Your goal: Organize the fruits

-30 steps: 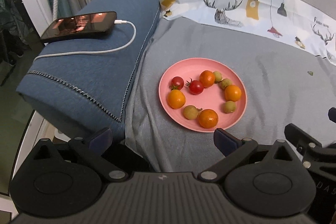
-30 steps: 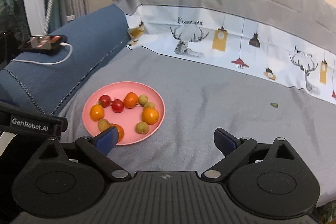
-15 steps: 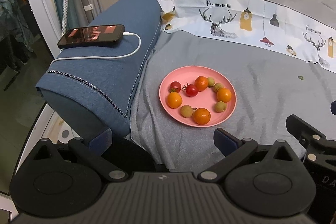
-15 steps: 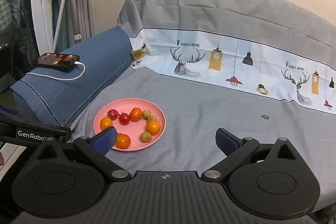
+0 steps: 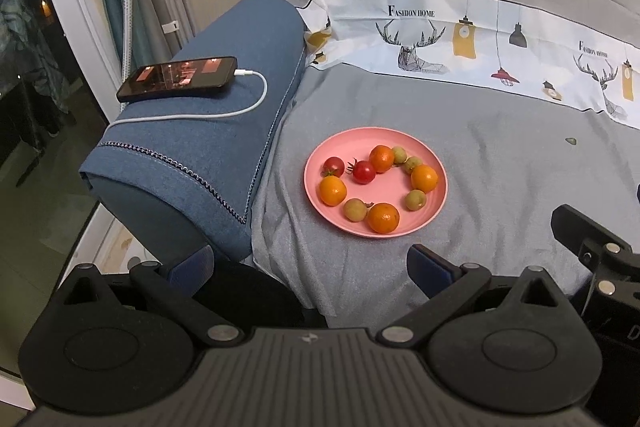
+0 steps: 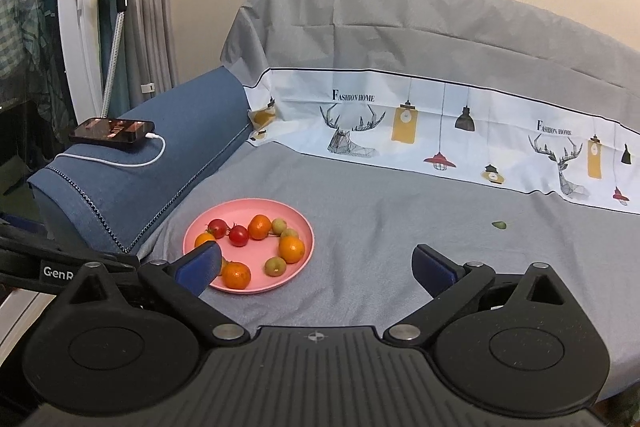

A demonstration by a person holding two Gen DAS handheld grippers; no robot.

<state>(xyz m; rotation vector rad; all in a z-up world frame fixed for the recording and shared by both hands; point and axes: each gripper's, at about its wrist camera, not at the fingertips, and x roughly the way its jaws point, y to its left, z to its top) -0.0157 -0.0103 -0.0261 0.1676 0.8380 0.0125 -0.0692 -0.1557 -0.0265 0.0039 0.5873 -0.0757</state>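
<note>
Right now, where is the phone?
In both wrist views the phone lies at the left on the blue sofa armrest, plugged into a white cable, left of and behind the pink plate.

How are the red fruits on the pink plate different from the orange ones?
The red tomatoes are deep red and shiny; the oranges are bright orange with a duller skin. The red tomatoes look smaller than the oranges. There are two red tomatoes, side by side at the plate's left, but four oranges spread round the ring. The red tomatoes have little green stems; the oranges show none. Both are round and lie on the pink plate.
</note>
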